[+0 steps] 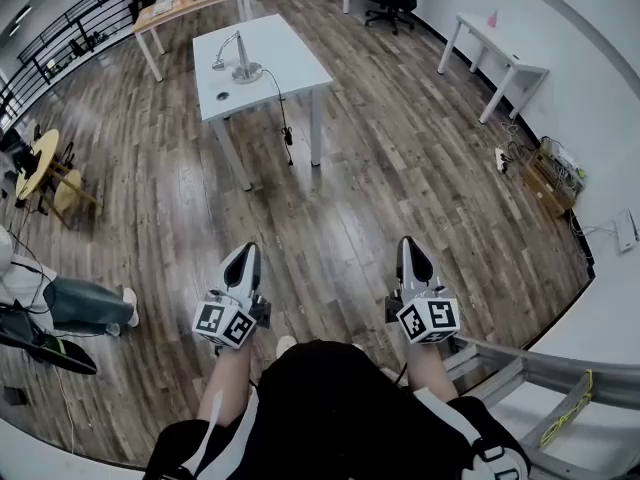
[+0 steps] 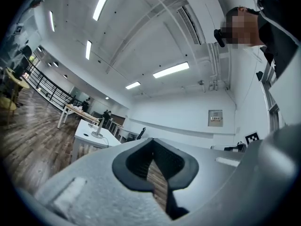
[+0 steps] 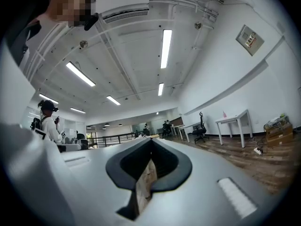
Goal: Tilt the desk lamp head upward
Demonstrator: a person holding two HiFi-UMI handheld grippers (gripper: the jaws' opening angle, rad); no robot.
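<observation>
Looking for the desk lamp (image 1: pixel 238 60), where does it stand?
On the white table (image 1: pixel 300 63), far ahead and slightly left, well apart from both grippers.
And the fingers?
The left gripper (image 1: pixel 245 255) and the right gripper (image 1: pixel 411 248) each have their jaws pressed together with nothing between them. Both are near the person's body, above the wooden floor (image 1: pixel 400 168).

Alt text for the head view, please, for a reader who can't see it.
Looking down, a person holds the left tool and right tool, both shut and empty, over a wood floor. Further ahead, far from both tools, a white table carries a lamp, and its cable hangs over the edge.
</observation>
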